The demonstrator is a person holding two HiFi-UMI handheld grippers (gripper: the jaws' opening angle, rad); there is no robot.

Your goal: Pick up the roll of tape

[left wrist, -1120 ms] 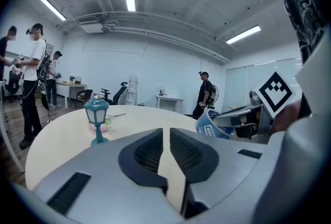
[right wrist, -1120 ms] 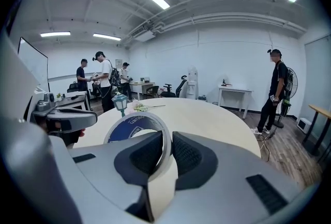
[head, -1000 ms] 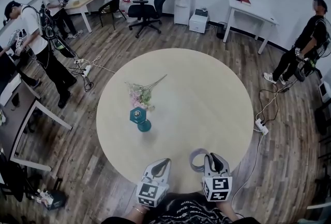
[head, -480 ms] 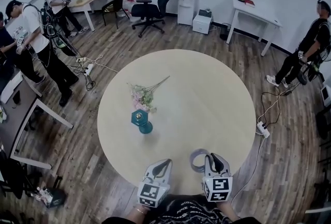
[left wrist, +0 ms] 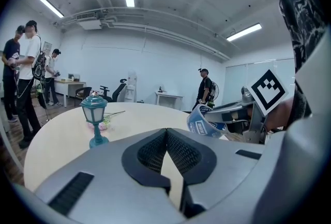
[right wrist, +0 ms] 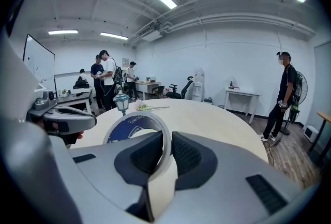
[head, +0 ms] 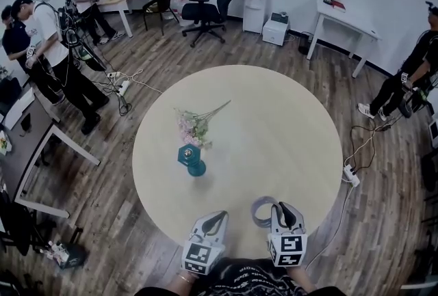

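Nearest to us, at the near edge of the round worktop [head: 274,130], we hold both claws side by side, pointing away from us across the top. Our right claw [head: 280,207] [right wrist: 168,137] is pinching the roll of tape [head: 254,211] [right wrist: 166,141]. The roll stands on edge, with one jaw inside the ring and the other outside it, so the pads press on its pale band from both sides. Most of the ring sticks out to the left of that claw, its blue printed inner face turned toward our left hand. From the left gripper view we see the roll [left wrist: 202,122] tilted at the tip of the right claw, but its lower edge is hidden, so we cannot tell whether it clears the worktop.

Our left claw [head: 217,214] [left wrist: 166,132] has its jaws pressed together with nothing between them. It sits just beside the roll without touching it.

Further out, toward the left of the worktop's middle, stands a small teal lantern [head: 189,158] [left wrist: 95,114], and just beyond it lies a sprig of flowers [head: 191,125].

Past the worktop, people [head: 55,48] stand on the wooden floor at the far left and another person [head: 410,76] at the right. An office chair [head: 205,11] and a white desk [head: 342,18] stand along the back wall.
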